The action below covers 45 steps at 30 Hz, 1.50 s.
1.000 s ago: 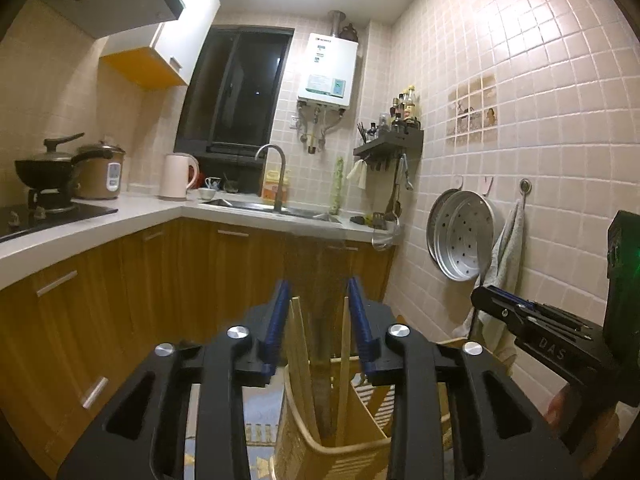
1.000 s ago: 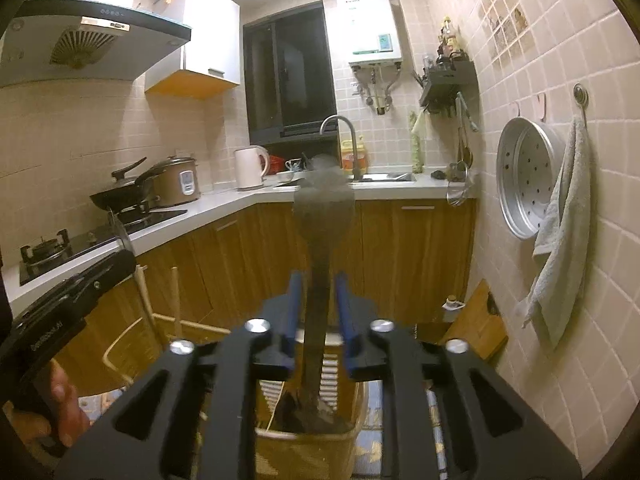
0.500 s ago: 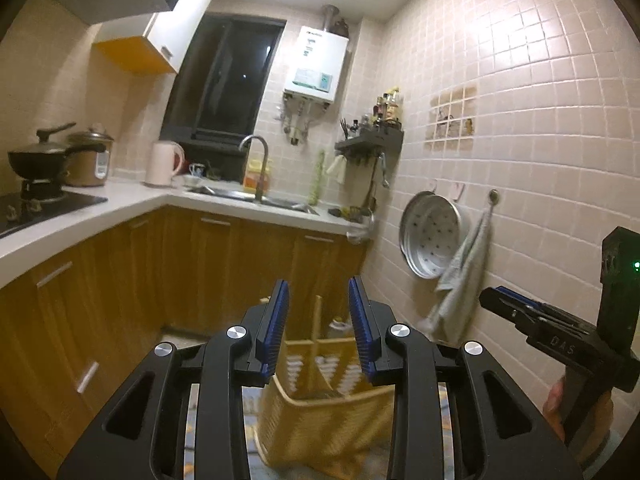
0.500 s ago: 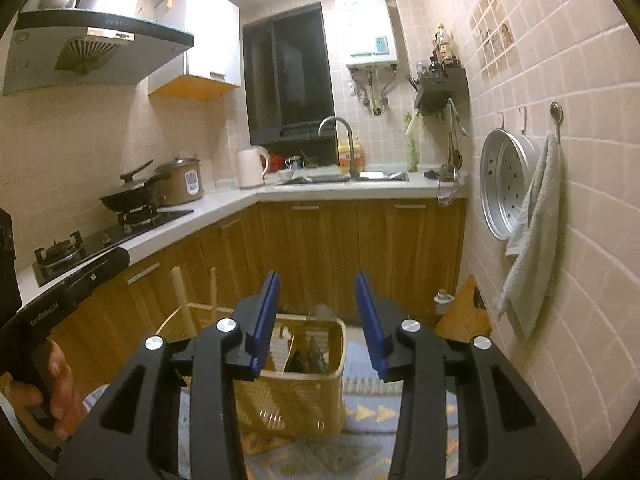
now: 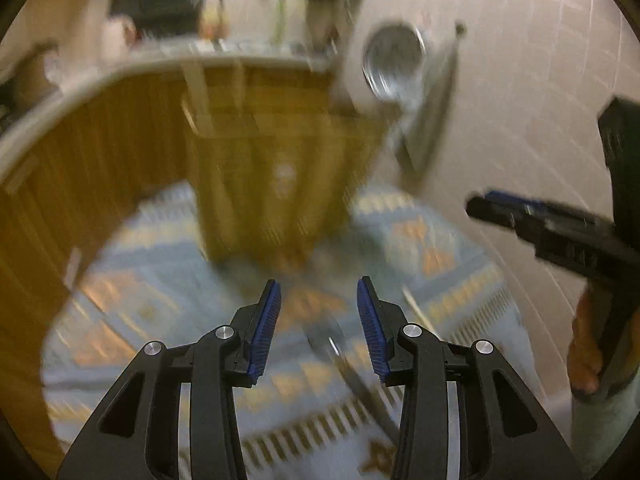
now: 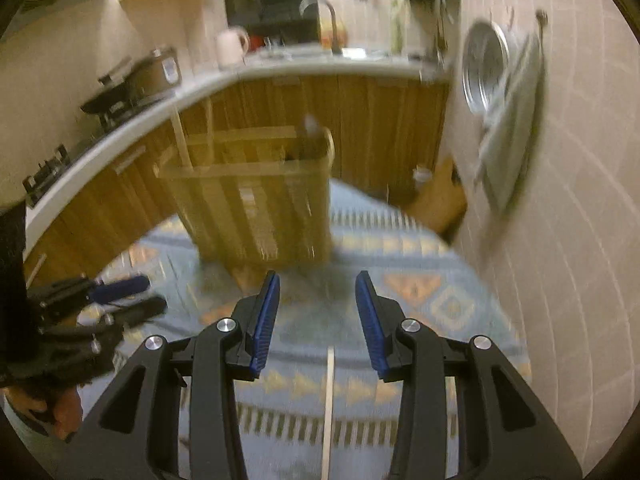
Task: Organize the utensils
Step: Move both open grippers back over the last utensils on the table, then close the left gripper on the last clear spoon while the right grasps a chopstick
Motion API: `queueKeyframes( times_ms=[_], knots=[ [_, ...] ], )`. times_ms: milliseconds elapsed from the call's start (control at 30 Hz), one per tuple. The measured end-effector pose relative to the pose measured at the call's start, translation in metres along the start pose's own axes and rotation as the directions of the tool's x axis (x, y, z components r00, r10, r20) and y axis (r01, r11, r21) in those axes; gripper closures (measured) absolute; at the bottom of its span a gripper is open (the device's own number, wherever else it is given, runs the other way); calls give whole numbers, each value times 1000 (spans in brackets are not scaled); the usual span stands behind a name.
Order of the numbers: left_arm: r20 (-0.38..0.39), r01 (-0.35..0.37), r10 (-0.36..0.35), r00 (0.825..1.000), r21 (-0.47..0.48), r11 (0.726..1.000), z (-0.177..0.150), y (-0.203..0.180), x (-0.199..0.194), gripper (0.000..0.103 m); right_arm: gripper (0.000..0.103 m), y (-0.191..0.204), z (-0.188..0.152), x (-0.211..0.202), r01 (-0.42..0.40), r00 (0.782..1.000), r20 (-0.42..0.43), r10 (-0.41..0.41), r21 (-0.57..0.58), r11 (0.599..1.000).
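Observation:
A woven yellow utensil basket (image 6: 256,196) stands on a patterned rug (image 6: 436,304), with wooden sticks and a dark utensil upright in it; it also shows, blurred, in the left wrist view (image 5: 272,184). My left gripper (image 5: 319,320) is open and empty above the rug; a dark utensil (image 5: 352,376) lies on the rug below it. My right gripper (image 6: 317,316) is open and empty; a pale stick (image 6: 329,408) lies on the rug under it. Each gripper shows in the other's view: the right one (image 5: 516,216), the left one (image 6: 120,292).
Wooden kitchen cabinets (image 6: 384,120) with a white counter run behind the basket. A tiled wall (image 6: 568,200) on the right carries a metal steamer tray (image 6: 484,68) and a grey towel (image 6: 516,112). Both views are motion-blurred.
Both grippers have tilted down and pulled back from the basket towards the rug. The right gripper, shut on a dark utensil a second ago, let it go into the basket and is open.

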State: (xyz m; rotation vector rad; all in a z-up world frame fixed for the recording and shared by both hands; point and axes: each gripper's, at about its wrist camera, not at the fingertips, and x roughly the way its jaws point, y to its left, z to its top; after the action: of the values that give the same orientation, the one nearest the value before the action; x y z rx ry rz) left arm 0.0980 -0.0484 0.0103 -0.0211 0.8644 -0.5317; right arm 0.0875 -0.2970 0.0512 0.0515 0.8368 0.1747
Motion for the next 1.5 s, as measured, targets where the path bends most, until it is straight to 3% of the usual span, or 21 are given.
queueKeyframes(
  times_ms=[133, 233, 300, 467, 667, 800, 900, 1067, 1167, 1267, 1333, 1500],
  knots=[
    [-127, -30, 27, 992, -18, 999, -20, -1, 22, 63, 67, -13, -22, 23, -16, 981, -191, 24, 43, 999],
    [-265, -83, 71, 962, -34, 996, -32, -1, 46, 63, 67, -24, -39, 44, -70, 939, -329, 105, 117, 991],
    [-340, -73, 46, 939, -66, 995, -38, 2, 59, 64, 67, -27, -47, 54, -88, 915, -379, 136, 140, 986],
    [-349, -43, 1, 937, -114, 993, -29, 1, 61, 63, 70, -24, -60, 67, -110, 885, -438, 158, 134, 985],
    [-371, -71, 22, 928, -118, 991, -24, -6, 75, 64, 72, -20, -62, 78, -99, 874, -466, 136, 103, 990],
    [-375, -142, 125, 918, -19, 990, -24, -29, 78, 63, 72, -25, -62, 78, -75, 884, -453, 115, 104, 992],
    [-363, -169, 143, 921, -39, 985, -21, -31, 83, 63, 72, -30, -61, 76, -73, 888, -446, 114, 108, 991],
    [-360, -202, 192, 913, 8, 979, -17, -41, 91, 63, 72, -32, -61, 83, -87, 869, -477, 133, 116, 989],
    [-348, -231, 238, 907, 61, 971, -17, -46, 94, 68, 72, -27, -60, 88, -102, 857, -494, 144, 110, 989],
    [-333, -260, 284, 899, 117, 959, -17, -51, 98, 81, 74, -19, -58, 93, -86, 861, -496, 111, 73, 994],
    [-321, -268, 299, 899, 138, 954, -17, -51, 99, 89, 77, -16, -60, 97, -86, 851, -514, 110, 71, 994],
    [-326, -229, 263, 908, 138, 963, -15, -43, 96, 93, 79, -8, -63, 101, -68, 839, -539, 78, 39, 997]
  ],
)
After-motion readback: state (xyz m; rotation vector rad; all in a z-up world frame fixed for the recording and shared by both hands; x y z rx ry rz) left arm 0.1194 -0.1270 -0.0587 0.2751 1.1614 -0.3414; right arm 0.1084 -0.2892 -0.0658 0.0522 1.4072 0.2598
